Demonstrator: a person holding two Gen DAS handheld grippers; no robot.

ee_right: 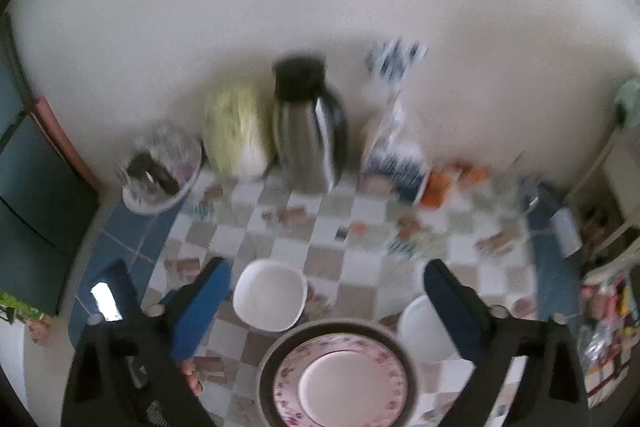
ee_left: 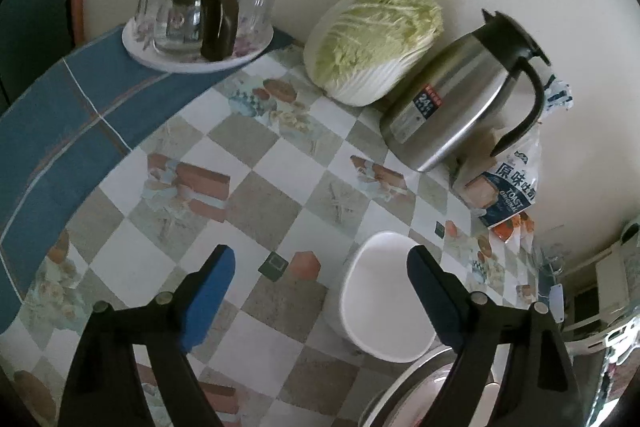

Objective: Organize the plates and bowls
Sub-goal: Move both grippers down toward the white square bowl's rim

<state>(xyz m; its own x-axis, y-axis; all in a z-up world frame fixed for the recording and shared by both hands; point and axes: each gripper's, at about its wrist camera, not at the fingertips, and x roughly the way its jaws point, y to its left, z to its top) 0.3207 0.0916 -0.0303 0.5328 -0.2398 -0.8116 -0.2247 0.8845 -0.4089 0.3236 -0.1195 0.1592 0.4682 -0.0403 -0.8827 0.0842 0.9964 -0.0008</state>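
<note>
White bowl [ee_left: 384, 301] sits on the checked tabletop [ee_left: 280, 187], just ahead of the left tongs [ee_left: 320, 263] and toward their right finger, whose blue pad [ee_left: 430, 291] overlaps the bowl's rim in the left wrist view. Left tongs stand wide apart and hold nothing; the pads do not press on the bowl. Below the right finger, the edge of a grey-rimmed plate [ee_left: 404, 387] shows.

Right tongs [ee_right: 326, 281] also stand wide apart and empty. Between their fingers, close in, lies the grey-rimmed plate [ee_right: 340, 331] with a flowered plate [ee_right: 340, 379] stacked in it. Just beyond that stack, nearer the left finger, sits the white bowl [ee_right: 270, 297]. A second white bowl [ee_right: 424, 331] sits partly behind the right finger.

Farther ahead of both tongs, along the wall, stand a tray of glasses [ee_left: 200, 23], a cabbage [ee_left: 372, 39], a steel jug [ee_left: 460, 95] and a bread bag [ee_left: 504, 191]. The right wrist view is blurred.
</note>
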